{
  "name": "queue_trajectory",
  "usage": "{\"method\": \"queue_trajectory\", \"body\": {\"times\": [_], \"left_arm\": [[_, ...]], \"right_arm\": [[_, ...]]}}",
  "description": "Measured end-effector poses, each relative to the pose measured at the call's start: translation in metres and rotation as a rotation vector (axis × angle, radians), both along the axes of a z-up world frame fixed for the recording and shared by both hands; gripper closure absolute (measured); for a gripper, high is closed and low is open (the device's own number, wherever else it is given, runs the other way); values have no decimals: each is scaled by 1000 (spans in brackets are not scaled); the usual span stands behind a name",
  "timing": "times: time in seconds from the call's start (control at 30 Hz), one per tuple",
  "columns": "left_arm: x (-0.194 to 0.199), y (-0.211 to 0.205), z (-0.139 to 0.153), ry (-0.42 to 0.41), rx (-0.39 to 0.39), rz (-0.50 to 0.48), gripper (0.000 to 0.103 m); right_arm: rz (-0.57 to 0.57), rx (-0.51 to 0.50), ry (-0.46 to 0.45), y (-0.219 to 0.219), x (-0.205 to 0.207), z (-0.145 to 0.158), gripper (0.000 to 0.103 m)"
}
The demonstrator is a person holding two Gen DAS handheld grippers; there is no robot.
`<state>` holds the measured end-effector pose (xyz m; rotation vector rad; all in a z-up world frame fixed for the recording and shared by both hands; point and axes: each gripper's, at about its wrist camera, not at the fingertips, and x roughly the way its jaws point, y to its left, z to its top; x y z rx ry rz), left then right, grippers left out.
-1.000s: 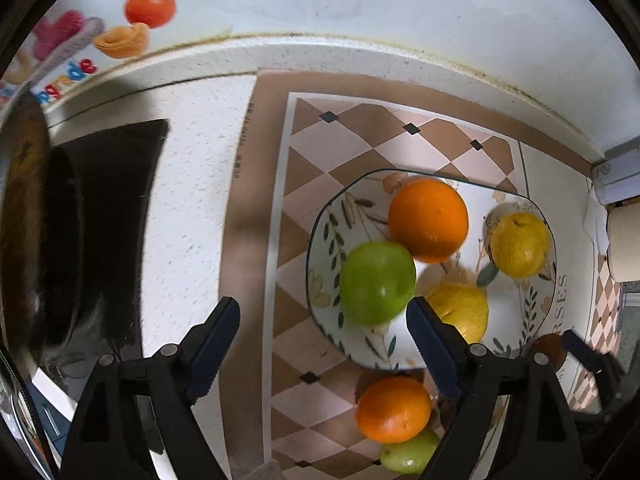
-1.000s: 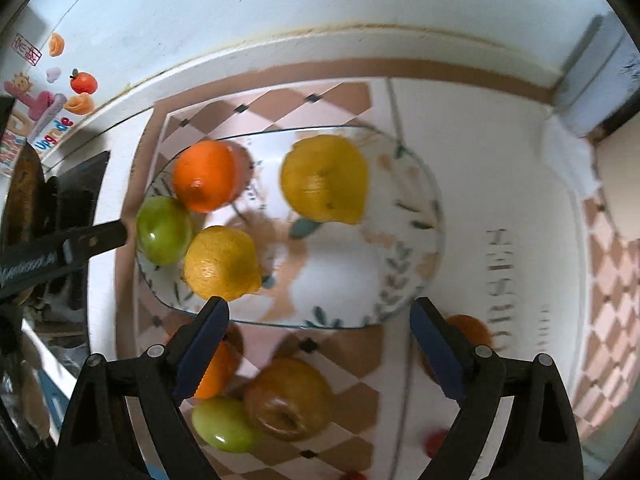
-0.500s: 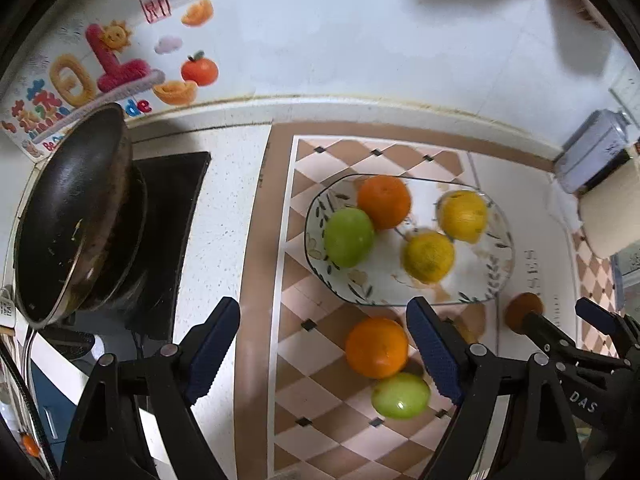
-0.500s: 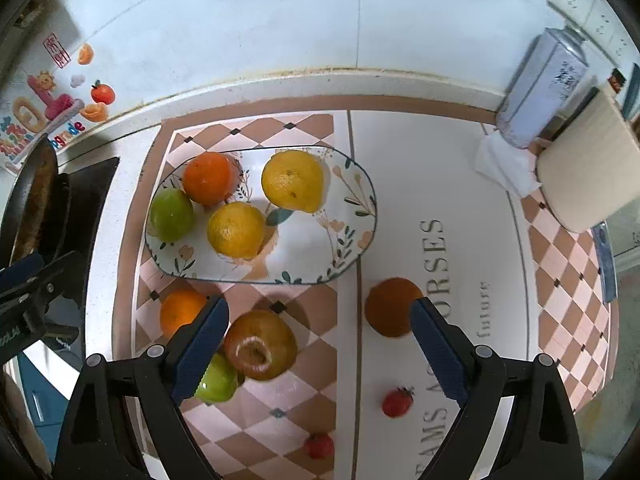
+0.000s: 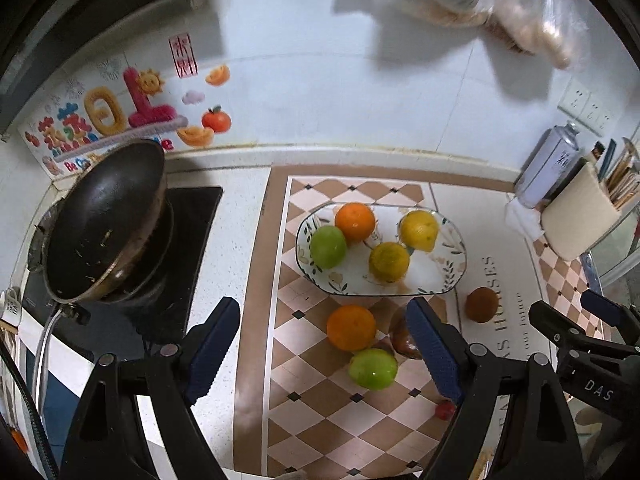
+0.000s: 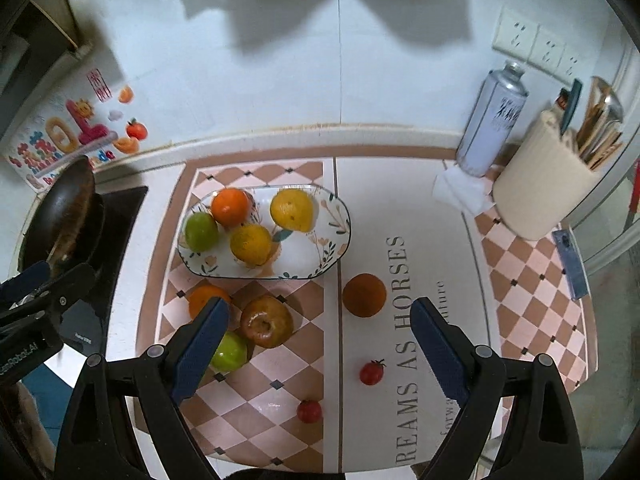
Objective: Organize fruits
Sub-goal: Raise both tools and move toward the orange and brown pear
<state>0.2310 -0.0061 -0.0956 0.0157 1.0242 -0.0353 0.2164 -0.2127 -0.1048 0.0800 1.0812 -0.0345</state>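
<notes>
An oval patterned plate (image 5: 452,276) (image 6: 332,248) holds an orange (image 6: 230,207), a green apple (image 6: 201,232) and two yellow citrus fruits (image 6: 291,210) (image 6: 251,244). On the mat in front lie an orange (image 5: 351,327), a green apple (image 5: 373,368), a brownish apple (image 6: 266,321), a dark orange fruit (image 6: 364,295) and two small red tomatoes (image 6: 371,372) (image 6: 309,411). My left gripper (image 5: 324,354) is open and empty, high above the loose fruit. My right gripper (image 6: 320,354) is open and empty above the mat's front.
A black wok (image 5: 104,220) sits on the stove at the left. A spray can (image 6: 494,120), a crumpled tissue (image 6: 460,192) and a beige utensil holder (image 6: 540,184) stand at the back right. The wall runs behind the counter.
Both grippers have pulled up and back from the plate. The view is wider, showing the loose fruit, the wok and the utensil holder. Both stay open.
</notes>
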Motion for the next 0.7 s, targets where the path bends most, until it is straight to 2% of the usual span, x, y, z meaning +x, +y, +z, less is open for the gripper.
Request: {"method": "queue_trajectory", "body": {"times": [0.37,0.57,0.7], "left_arm": [[-38,-3,40,-105,-2,-14,18],[-44,-4,43,-118,2,-14,18],[-42,-2,39,-113,2,3,18]], "right_arm": [[-10,20,-116,1,-44,52,9],[-29,45,-137,-5,-50,58,9],[-45,84,-113,-12,-42,47,9]]}}
